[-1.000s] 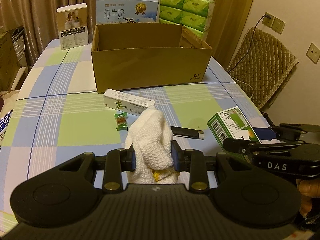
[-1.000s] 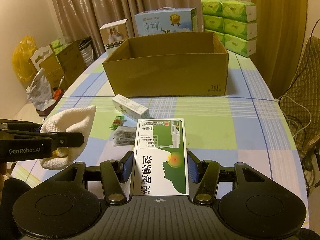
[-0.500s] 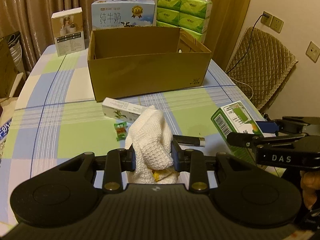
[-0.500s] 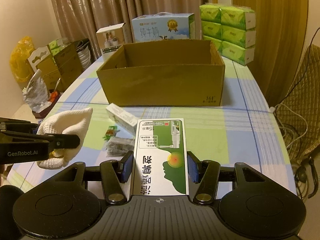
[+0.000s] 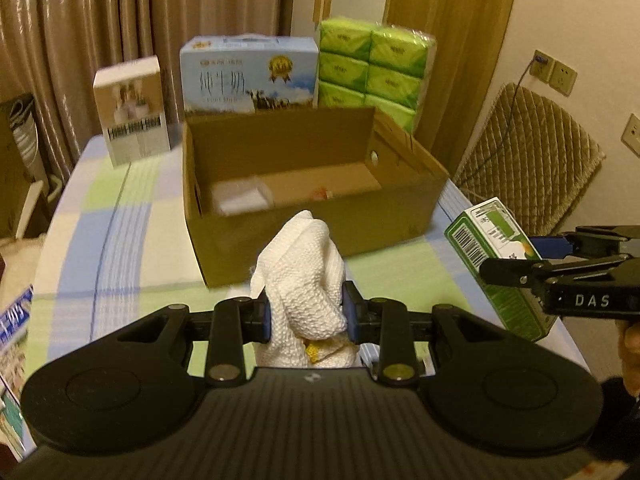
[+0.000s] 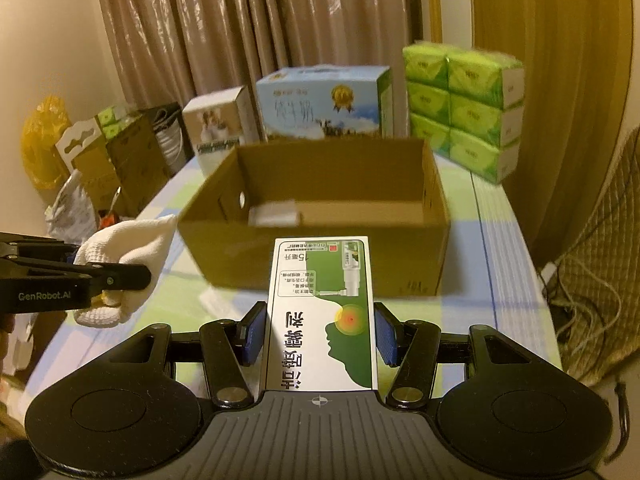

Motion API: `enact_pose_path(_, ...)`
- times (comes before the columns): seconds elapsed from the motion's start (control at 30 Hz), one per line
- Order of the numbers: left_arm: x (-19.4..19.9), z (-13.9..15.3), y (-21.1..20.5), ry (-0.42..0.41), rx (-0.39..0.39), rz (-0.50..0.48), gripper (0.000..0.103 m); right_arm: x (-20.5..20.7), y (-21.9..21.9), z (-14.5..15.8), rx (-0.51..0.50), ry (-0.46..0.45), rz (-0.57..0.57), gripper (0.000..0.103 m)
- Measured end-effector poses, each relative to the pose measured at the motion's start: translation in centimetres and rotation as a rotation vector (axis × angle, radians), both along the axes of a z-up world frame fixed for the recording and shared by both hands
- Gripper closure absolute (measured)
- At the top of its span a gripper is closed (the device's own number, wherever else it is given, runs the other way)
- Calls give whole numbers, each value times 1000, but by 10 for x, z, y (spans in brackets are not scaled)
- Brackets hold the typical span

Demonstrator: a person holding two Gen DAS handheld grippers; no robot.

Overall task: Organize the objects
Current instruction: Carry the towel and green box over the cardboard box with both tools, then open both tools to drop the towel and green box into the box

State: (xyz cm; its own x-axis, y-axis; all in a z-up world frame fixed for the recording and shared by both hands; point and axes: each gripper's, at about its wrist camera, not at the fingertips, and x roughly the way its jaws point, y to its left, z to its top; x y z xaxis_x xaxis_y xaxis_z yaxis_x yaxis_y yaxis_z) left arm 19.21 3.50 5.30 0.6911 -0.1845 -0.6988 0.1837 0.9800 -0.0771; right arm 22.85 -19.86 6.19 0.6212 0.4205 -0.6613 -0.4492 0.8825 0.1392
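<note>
Dim, warm yellowish indoor light, no hard shadows. Motion blur on bkgd: cardboard box (image 5: 312, 184), milk carton (image 6: 324, 100) soft; gripper bodies sharp. Fisheye bends edges, dark vignette in corners.

The left claw (image 5: 306, 316) points forward and downward, its blue-padded jaws pressed into the sides of a white knitted cloth bundle (image 5: 304, 280). The right claw (image 6: 320, 336), level with it on its right side, clamps a green-and-white rectangular cardboard carton (image 6: 322, 312) between its pads. A hand (image 5: 630, 344) grips the right claw's handle.
</note>
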Motion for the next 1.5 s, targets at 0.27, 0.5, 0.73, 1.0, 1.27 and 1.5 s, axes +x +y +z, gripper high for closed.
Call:
enact_pose_path(0.27, 69, 32, 4, -23, 16, -23, 76, 72, 17, 29, -2, -28, 10, 51)
enact_pose_path(0.5, 126, 33, 2, -12, 27, -22, 76, 133, 26, 31, 17, 15, -22, 51)
enact_pose_path(0.73, 164, 12, -4, 28, 21, -21, 76, 170, 25, 14, 22, 64, -65, 51)
enact_pose_path(1.0, 186, -10, -5, 46, 22, -18, 75, 190, 22, -1, 38, 78, -88, 51)
enact_pose_path(1.27, 195, -19, 7, 16, -35, 32, 56, 194, 21, -10, 48, 91, -93, 51)
enact_pose_path(1.5, 186, -24, 11, 26, -19, 32, 56, 196, 22, -14, 46, 96, -98, 51)
